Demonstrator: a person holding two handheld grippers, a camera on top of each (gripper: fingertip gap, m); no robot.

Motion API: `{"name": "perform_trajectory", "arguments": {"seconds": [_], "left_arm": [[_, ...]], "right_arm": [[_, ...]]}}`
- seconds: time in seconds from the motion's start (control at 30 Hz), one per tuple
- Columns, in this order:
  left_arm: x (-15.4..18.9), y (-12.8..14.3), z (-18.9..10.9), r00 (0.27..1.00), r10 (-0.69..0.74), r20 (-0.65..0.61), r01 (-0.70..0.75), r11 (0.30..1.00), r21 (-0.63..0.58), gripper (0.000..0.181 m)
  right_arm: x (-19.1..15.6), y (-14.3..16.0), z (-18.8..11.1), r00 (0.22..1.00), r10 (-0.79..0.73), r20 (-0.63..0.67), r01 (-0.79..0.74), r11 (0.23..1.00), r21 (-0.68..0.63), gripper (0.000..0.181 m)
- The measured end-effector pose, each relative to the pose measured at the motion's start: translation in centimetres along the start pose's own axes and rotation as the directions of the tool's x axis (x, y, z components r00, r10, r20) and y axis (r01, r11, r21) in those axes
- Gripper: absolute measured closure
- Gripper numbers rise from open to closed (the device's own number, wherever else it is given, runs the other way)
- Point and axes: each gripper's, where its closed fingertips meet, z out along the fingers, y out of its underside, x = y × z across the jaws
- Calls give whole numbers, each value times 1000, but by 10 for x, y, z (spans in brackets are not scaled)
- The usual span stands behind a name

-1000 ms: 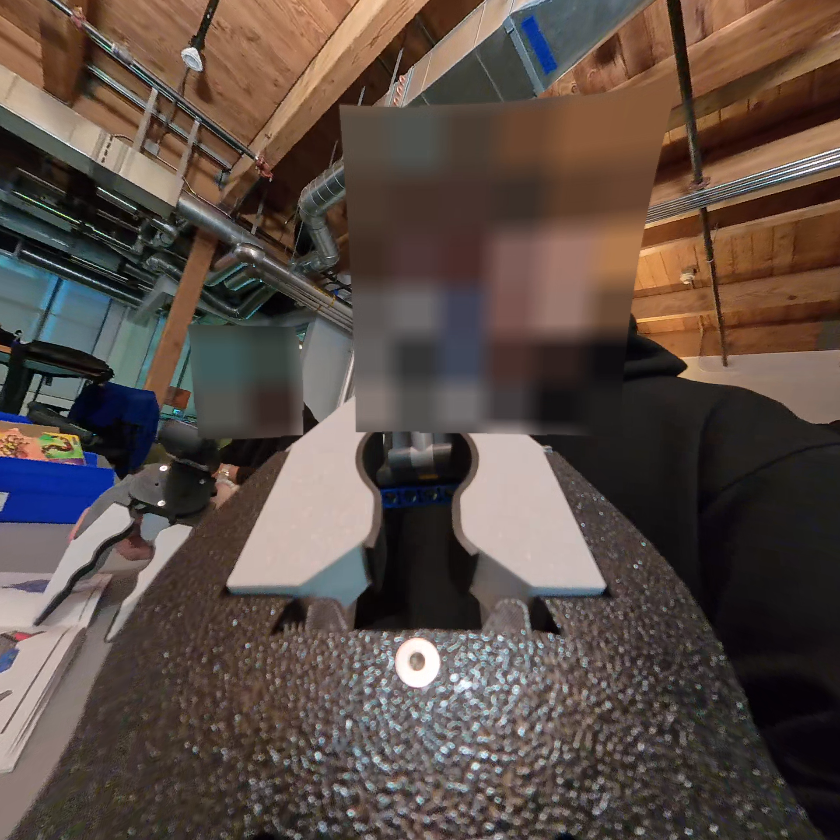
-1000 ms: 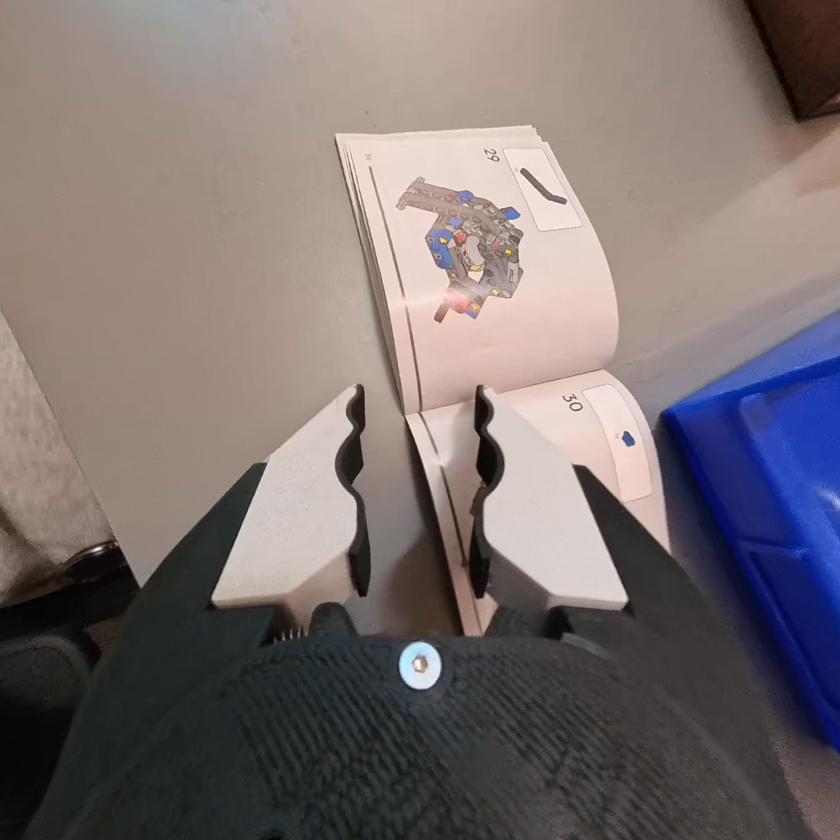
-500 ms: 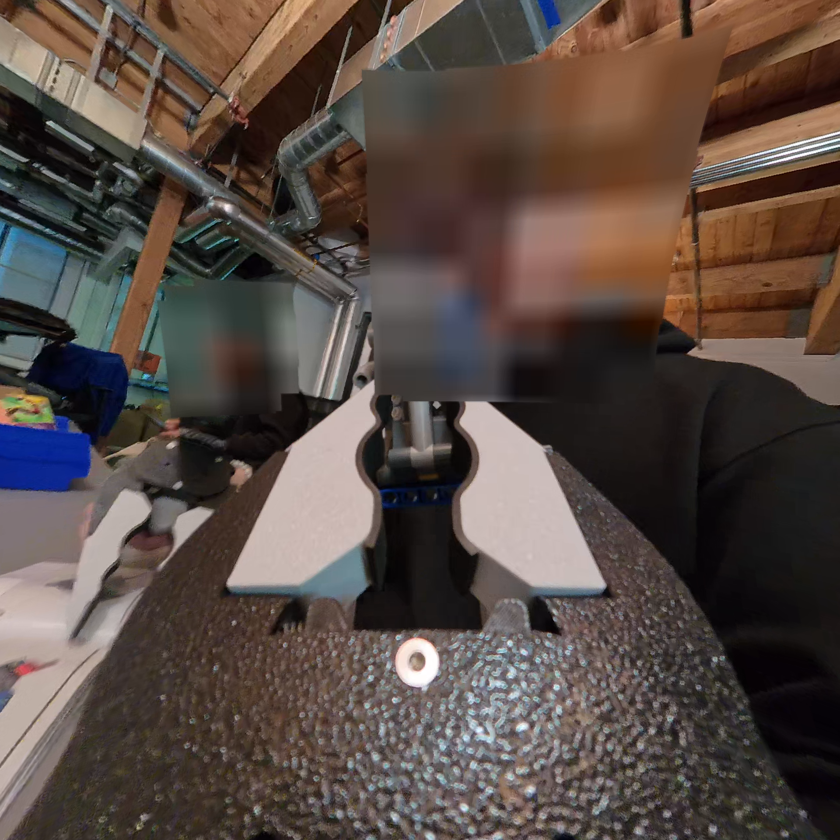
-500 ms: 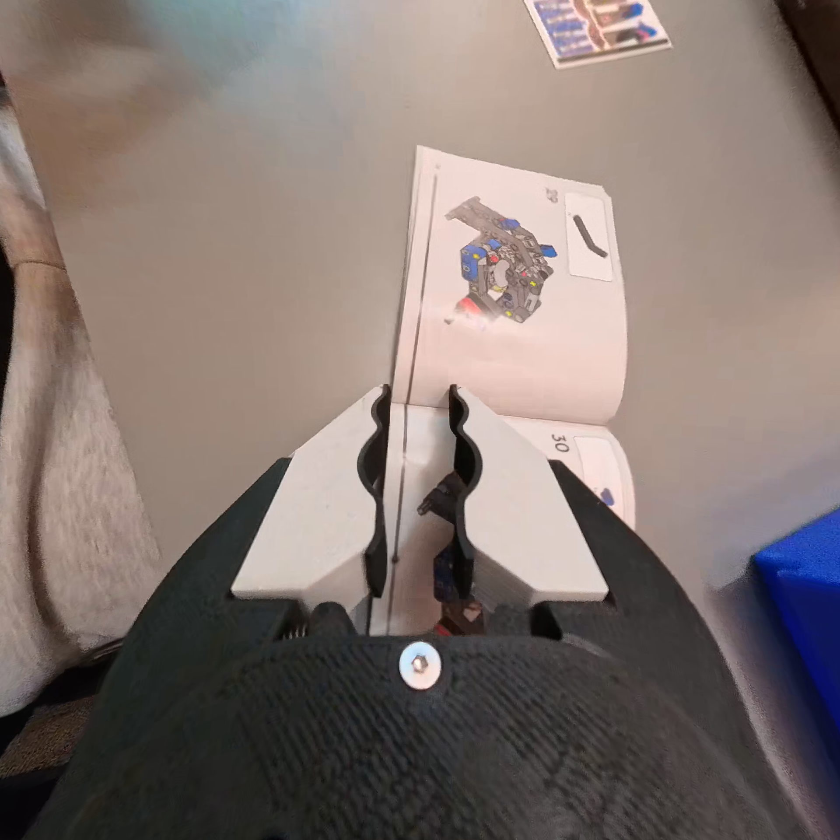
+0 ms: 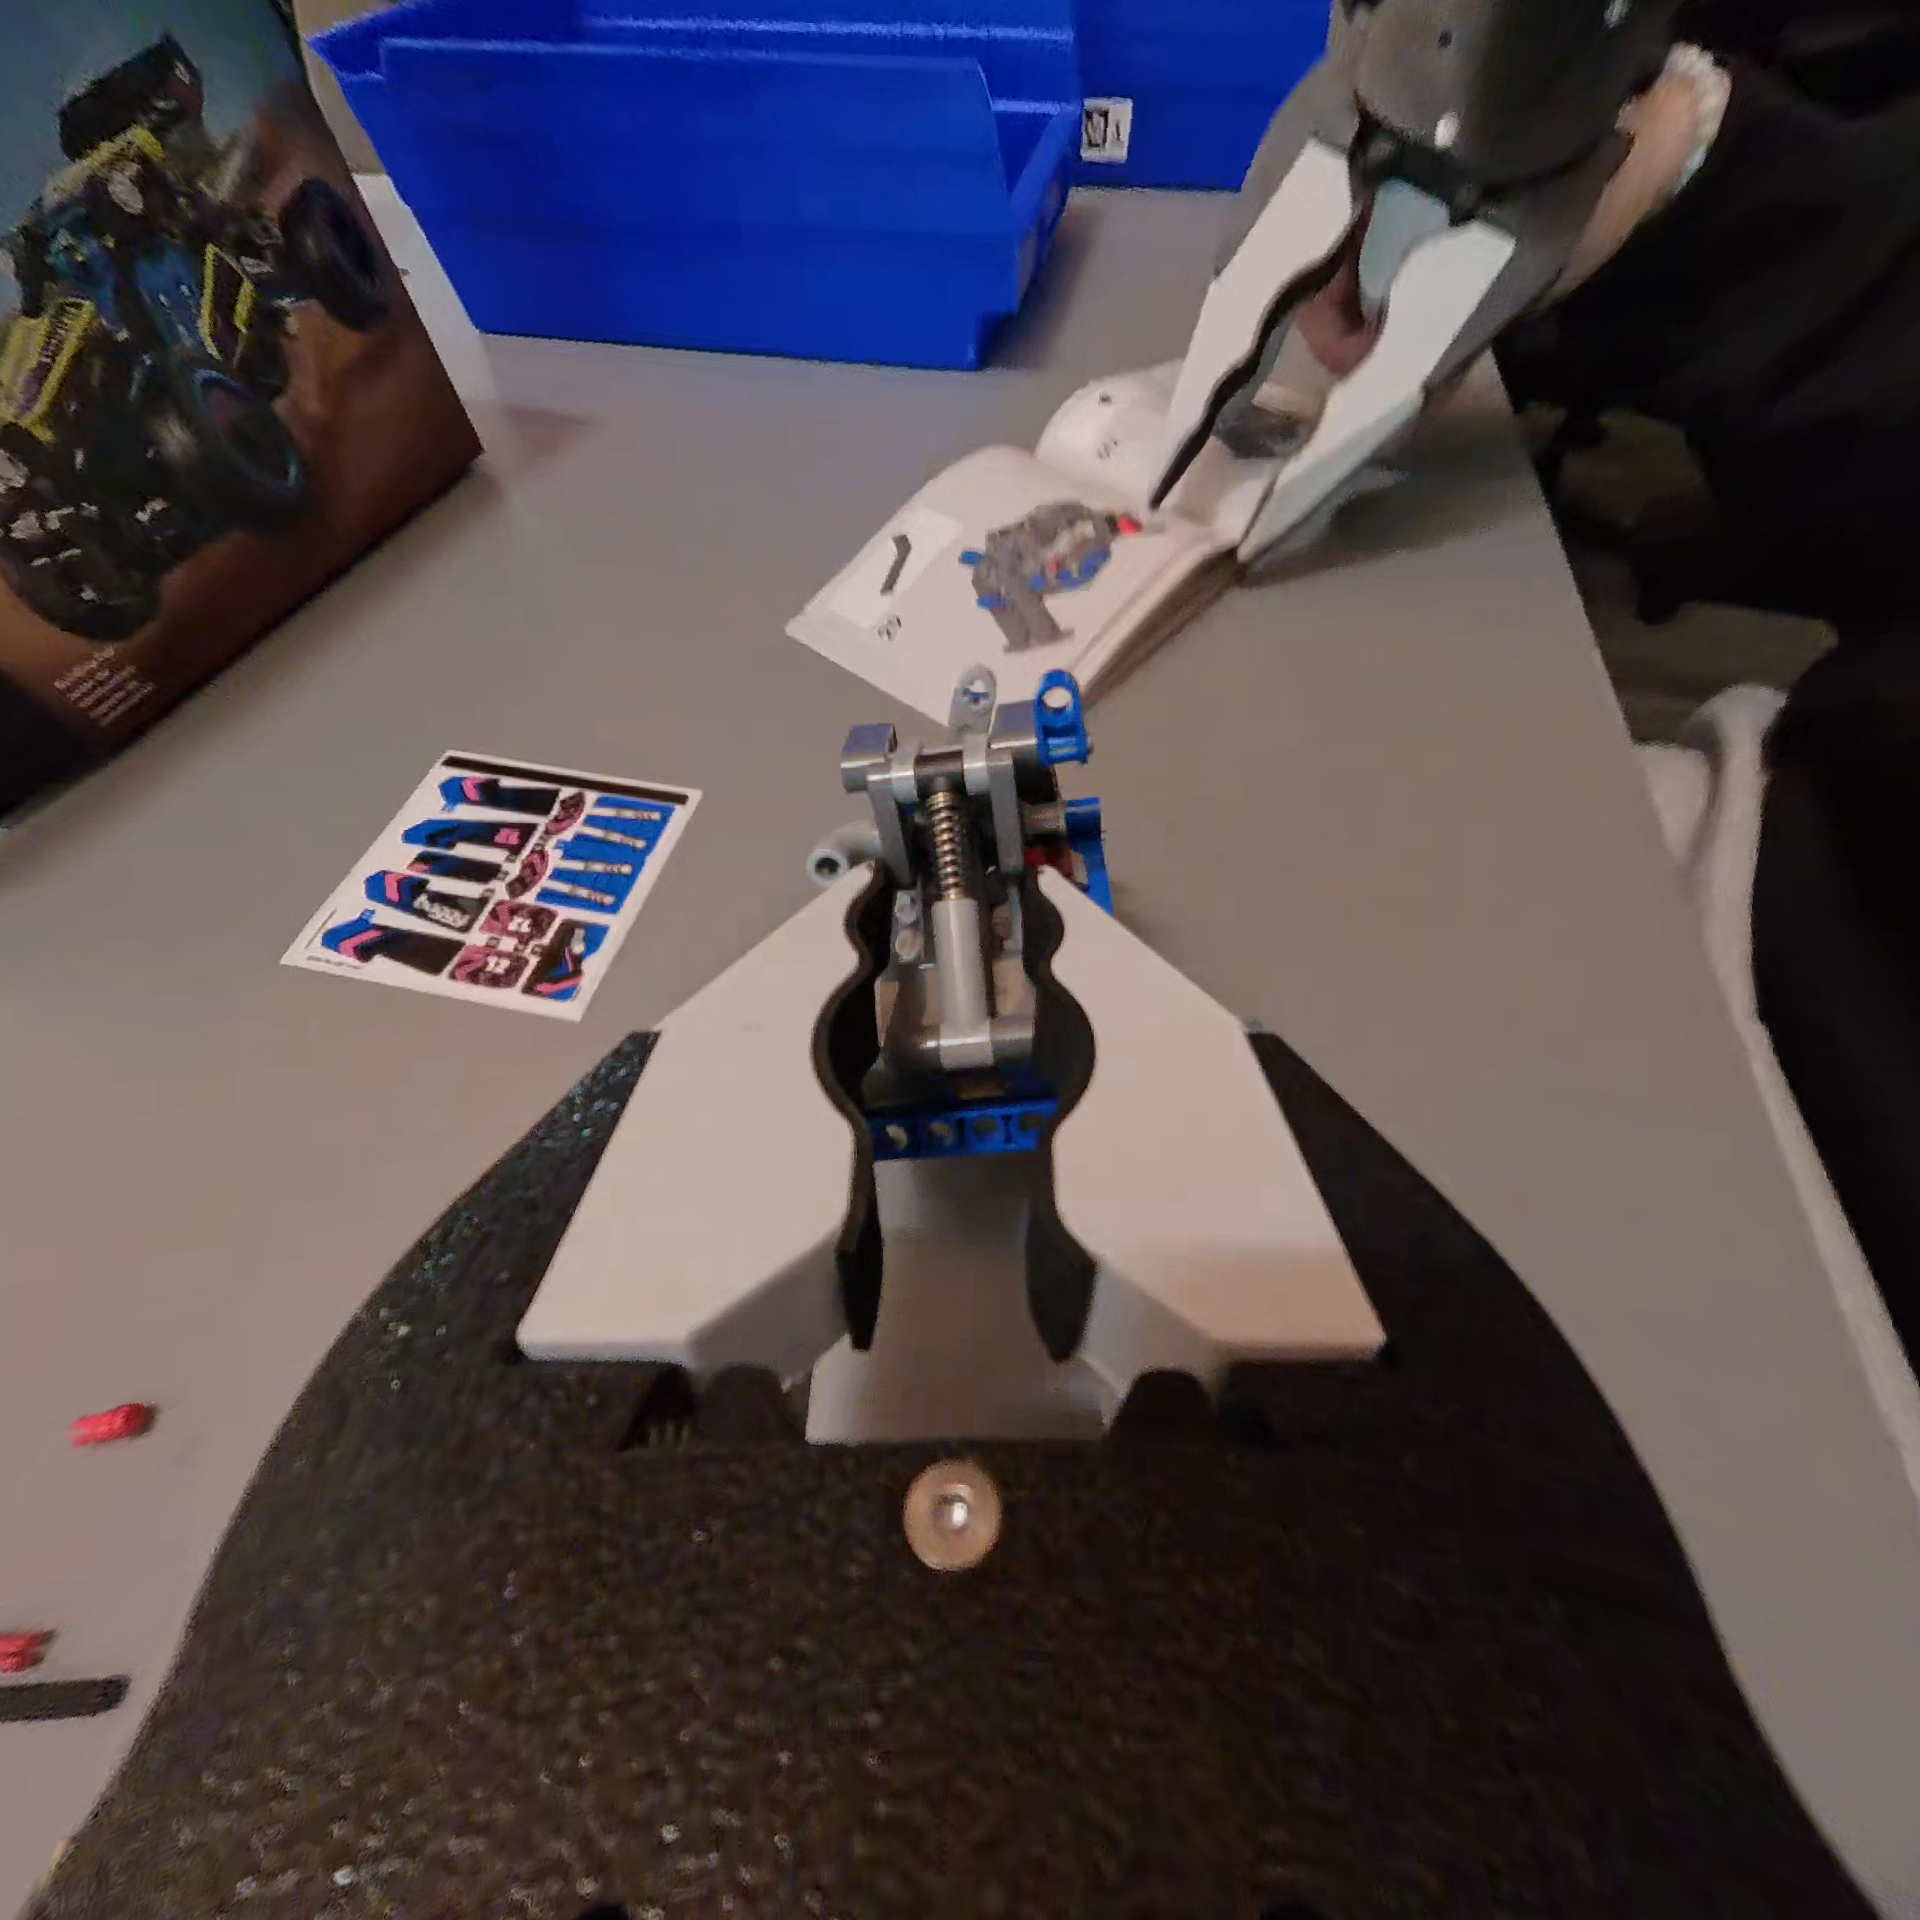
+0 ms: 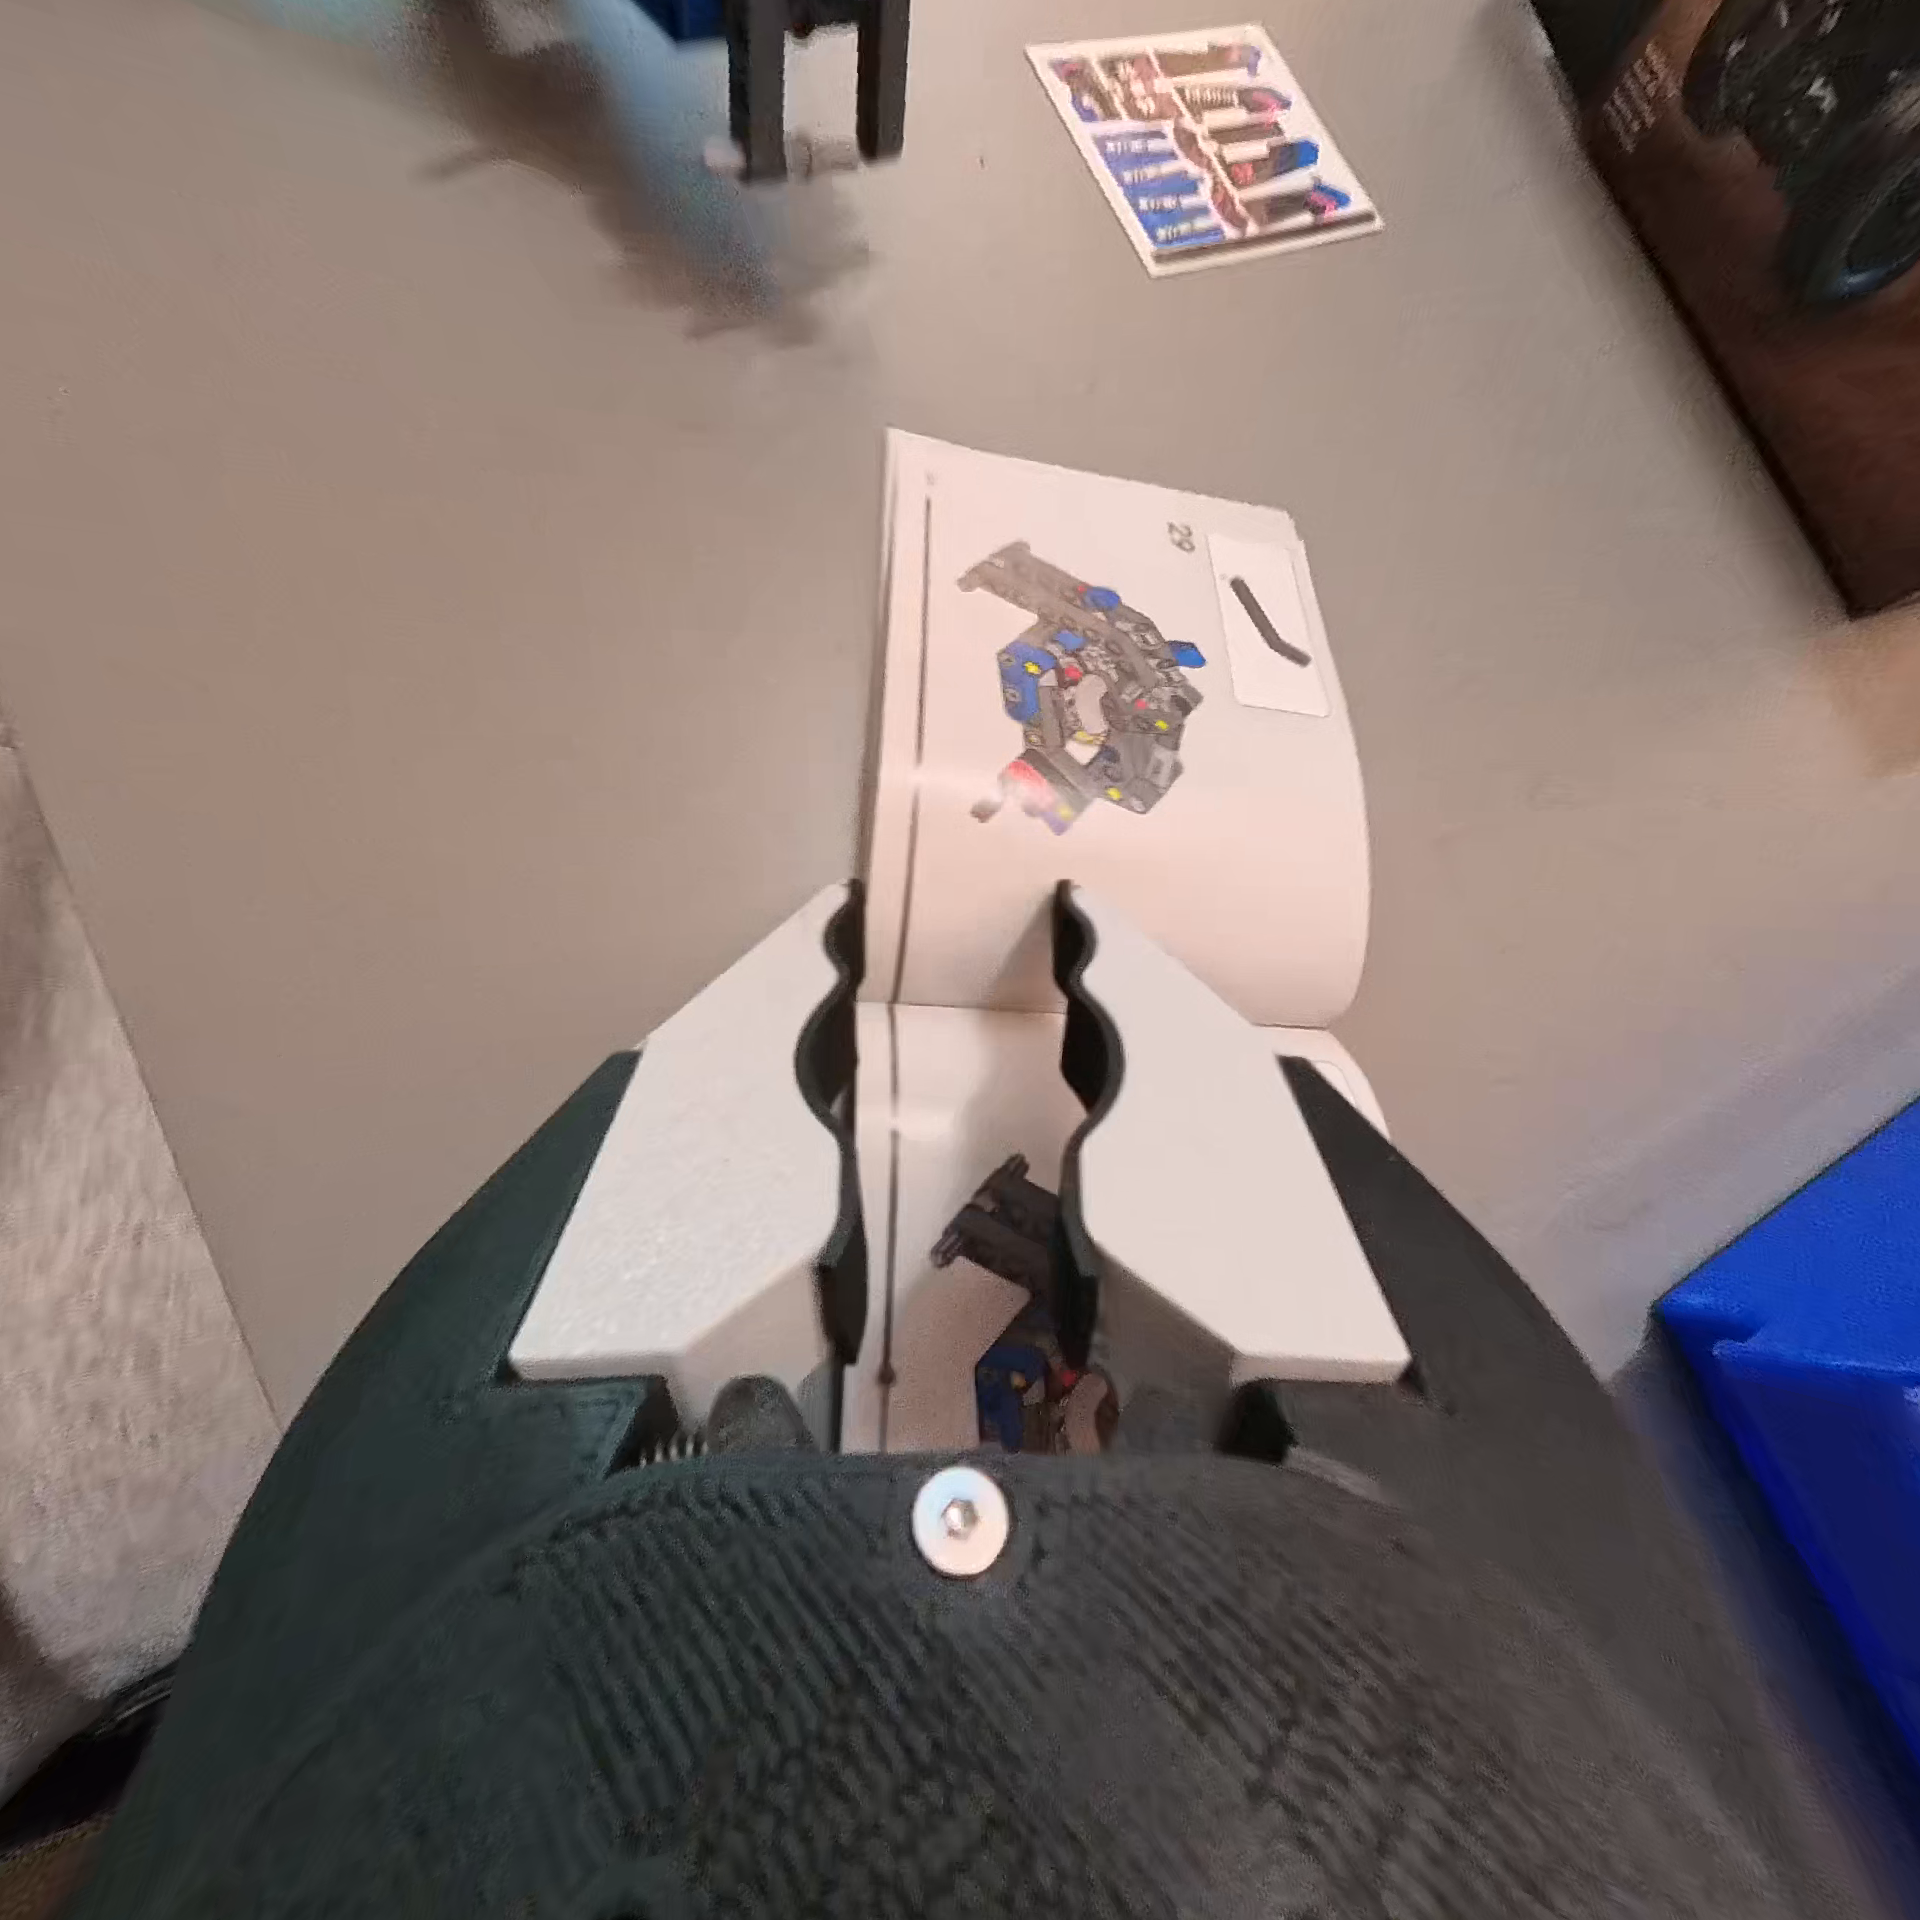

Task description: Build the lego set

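Left claw (image 5: 951, 883) clamps the lego build (image 5: 961, 894), its lower half hidden between the fingers. Right claw (image 6: 956, 899) gapes over the booklet (image 6: 1122, 727), empty. Sticker sheet (image 5: 488, 878) mid-desk (image 5: 644, 540); bins (image 5: 727, 177) cropped at the far edge.

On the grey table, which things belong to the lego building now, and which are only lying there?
In use:
- lego assembly, gripped by the left gripper
- instruction booklet, open under the right gripper, which is open

Lying about:
- sticker sheet
- set box
- blue bins
- small red pieces at the table's edge
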Motion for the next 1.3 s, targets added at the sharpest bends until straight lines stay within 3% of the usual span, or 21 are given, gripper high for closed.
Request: {"name": "perform_trajectory", "arguments": {"seconds": [0.13,0.3,0.43,0.5,0.6,0.67,0.8,0.9,0.97,1.1,1.2,1.3], "left_arm": [[-1,17,3,998,52,24,-50,995,-92,158],[-3,-1,-7,999,3,40,-2,1000,-3,141],[-9,-34,-27,983,22,181,-36,996,78,137],[0,-63,-30,963,81,257,-113,987,114,138],[36,-102,-1,957,120,263,-163,976,148,143],[61,-107,38,966,149,210,-170,981,87,142],[62,-102,111,881,381,281,-366,924,-107,136],[44,-96,147,824,472,314,-418,880,-225,137],[38,-90,159,844,443,302,-376,891,-255,138],[53,-83,171,950,237,205,-202,963,-177,137],[59,-83,175,981,121,153,-106,989,-104,142],[59,-81,176,986,89,143,-76,993,-94,144]], "right_arm": [[2,3,-7,999,16,-28,-16,1000,0,173],[7,0,-17,990,106,-98,-98,992,78,181],[27,5,-31,931,306,-199,-276,947,167,181],[36,8,-40,854,476,-212,-417,868,269,181],[42,12,-54,691,717,-89,-624,654,428,181],[45,14,-63,624,781,-23,-675,553,489,181],[47,24,-65,574,819,-2,-717,503,483,181],[41,26,-61,591,806,-1,-719,528,451,181],[37,27,-58,617,787,-6,-713,563,419,181],[39,19,-60,719,693,-51,-622,674,399,181],[34,22,-52,810,582,-71,-547,793,268,181],[42,32,-53,883,441,-158,-417,894,166,159]]}}
